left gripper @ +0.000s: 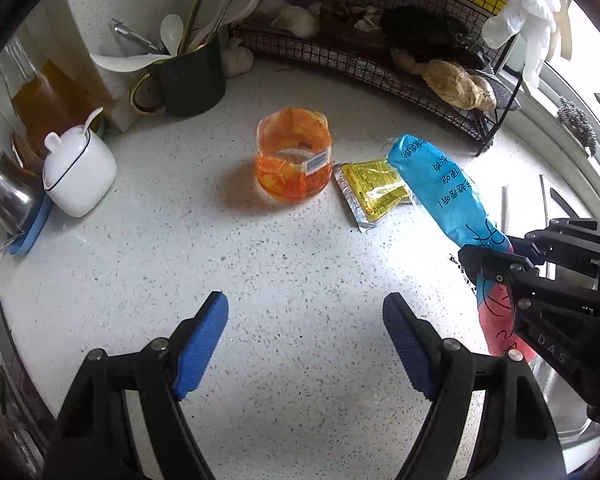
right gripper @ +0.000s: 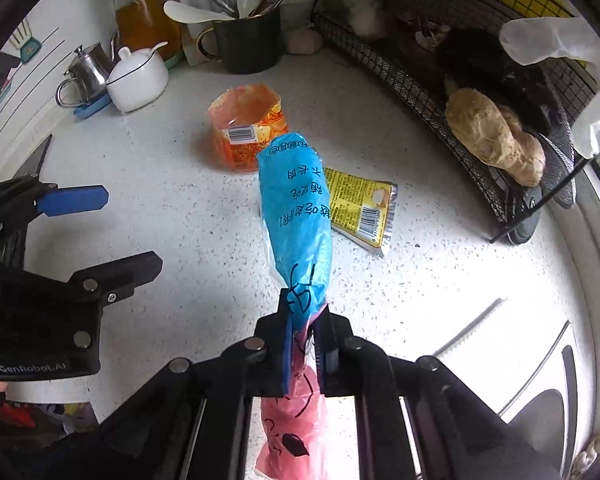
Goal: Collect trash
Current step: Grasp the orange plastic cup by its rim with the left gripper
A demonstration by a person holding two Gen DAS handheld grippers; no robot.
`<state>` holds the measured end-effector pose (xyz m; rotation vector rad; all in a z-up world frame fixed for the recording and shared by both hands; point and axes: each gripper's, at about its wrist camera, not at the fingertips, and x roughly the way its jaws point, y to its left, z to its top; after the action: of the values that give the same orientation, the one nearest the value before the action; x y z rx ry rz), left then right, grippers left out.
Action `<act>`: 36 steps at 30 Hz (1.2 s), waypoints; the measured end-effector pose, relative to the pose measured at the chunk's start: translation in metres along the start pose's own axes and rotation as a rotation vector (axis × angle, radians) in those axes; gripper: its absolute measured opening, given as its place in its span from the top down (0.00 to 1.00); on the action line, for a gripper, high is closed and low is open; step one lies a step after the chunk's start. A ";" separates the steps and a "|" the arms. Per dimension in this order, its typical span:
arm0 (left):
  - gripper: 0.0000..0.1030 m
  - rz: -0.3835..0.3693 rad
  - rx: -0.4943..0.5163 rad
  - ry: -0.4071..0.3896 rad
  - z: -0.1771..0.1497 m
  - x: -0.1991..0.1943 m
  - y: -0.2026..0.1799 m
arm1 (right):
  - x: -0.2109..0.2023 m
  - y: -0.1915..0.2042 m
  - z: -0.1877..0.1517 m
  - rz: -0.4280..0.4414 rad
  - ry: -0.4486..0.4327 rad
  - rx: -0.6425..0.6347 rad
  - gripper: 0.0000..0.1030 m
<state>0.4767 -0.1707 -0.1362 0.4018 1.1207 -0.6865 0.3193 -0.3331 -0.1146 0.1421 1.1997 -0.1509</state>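
Blue-and-pink plastic wrapper (right gripper: 296,216): held by the right gripper (right gripper: 305,344), whose jaws are clamped narrow across its crumpled middle, the blue end sticking out ahead and the pink end trailing back under the fingers. Judged a pinch at the waist so the limp film cannot slip free while carried.

The left gripper (left gripper: 306,344) stands wide and holds nothing, poised over bare speckled countertop (left gripper: 260,260), probably kept ready for the next piece.

Trash counted: three items. One wrapper in the grip; one yellow sachet (left gripper: 374,192) lying flat just beyond it, partly overlapped in view; one orange film cup (left gripper: 294,160) upright left of the sachet, mouth open.

Non-trash at the far edge: one dark mug of utensils (left gripper: 192,80), one white lidded jar (left gripper: 78,172), one steel pot (left gripper: 8,196), one wire rack (left gripper: 380,60) at far right.
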 end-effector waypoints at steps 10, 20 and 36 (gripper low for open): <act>0.24 -0.081 0.196 -0.017 0.036 -0.006 0.006 | -0.028 -0.001 0.012 -0.089 -0.036 0.301 0.92; 0.20 -0.124 0.294 0.017 0.068 0.029 0.009 | 0.002 -0.008 0.030 -0.128 -0.010 0.422 0.92; 0.20 -0.102 0.337 0.081 0.115 0.098 0.013 | 0.057 -0.039 0.067 -0.106 0.077 0.430 0.92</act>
<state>0.5903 -0.2614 -0.1811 0.6668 1.1085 -0.9608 0.3937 -0.3862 -0.1447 0.4637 1.2383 -0.4997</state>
